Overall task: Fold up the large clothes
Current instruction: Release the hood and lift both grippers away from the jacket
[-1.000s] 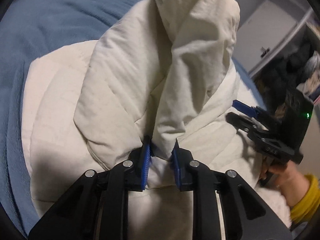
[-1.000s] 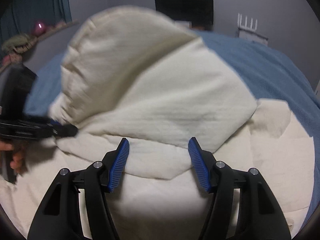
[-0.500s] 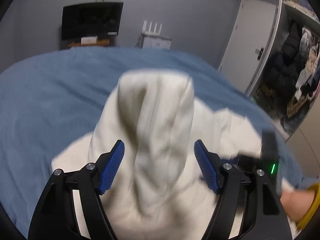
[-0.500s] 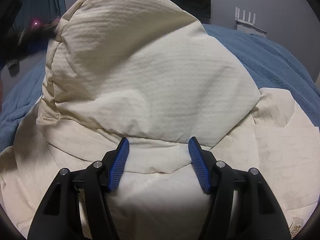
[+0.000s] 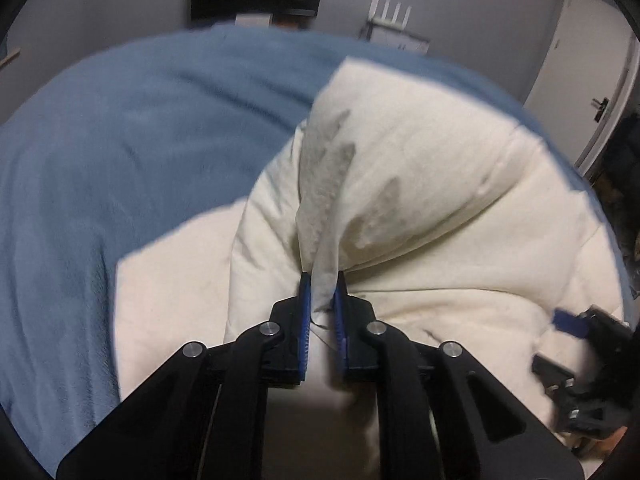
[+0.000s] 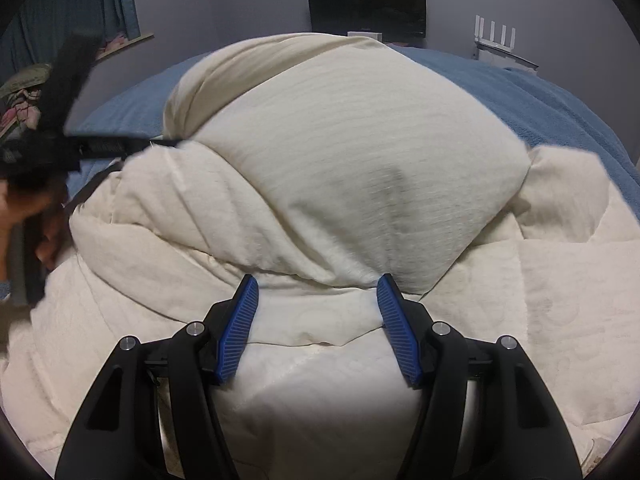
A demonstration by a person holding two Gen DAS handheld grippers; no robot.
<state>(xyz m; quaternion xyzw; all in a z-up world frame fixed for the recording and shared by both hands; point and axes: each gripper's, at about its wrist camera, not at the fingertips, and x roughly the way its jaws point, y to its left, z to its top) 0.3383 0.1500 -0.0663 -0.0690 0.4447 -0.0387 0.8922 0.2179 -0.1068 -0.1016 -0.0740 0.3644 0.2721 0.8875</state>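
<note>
A large cream quilted garment (image 5: 440, 184) lies bunched on a blue blanket (image 5: 120, 140). My left gripper (image 5: 322, 280) is closing, and its blue pads pinch a thin raised fold of the cream fabric. In the right wrist view the same gripper (image 6: 160, 143) reaches in from the left, held by a hand (image 6: 24, 208), touching the top of the cream mound (image 6: 360, 152). My right gripper (image 6: 318, 284) stands open just above the lower edge of the folded layer, nothing pressed between its pads. It also shows at the lower right of the left wrist view, right gripper (image 5: 560, 340).
The blue blanket (image 6: 560, 104) covers the bed around the garment. A dark screen (image 6: 366, 4) hangs on the far wall beside a white router-like device (image 6: 496, 40). A door (image 5: 580, 60) is at the right, and a cluttered shelf (image 6: 20, 92) and curtain (image 6: 80, 8) at the left.
My left gripper let go of the fabric, opened wide, shifted, then closed on a fold again. The raised cream fabric dropped lower. My right gripper stayed where it was, open.
</note>
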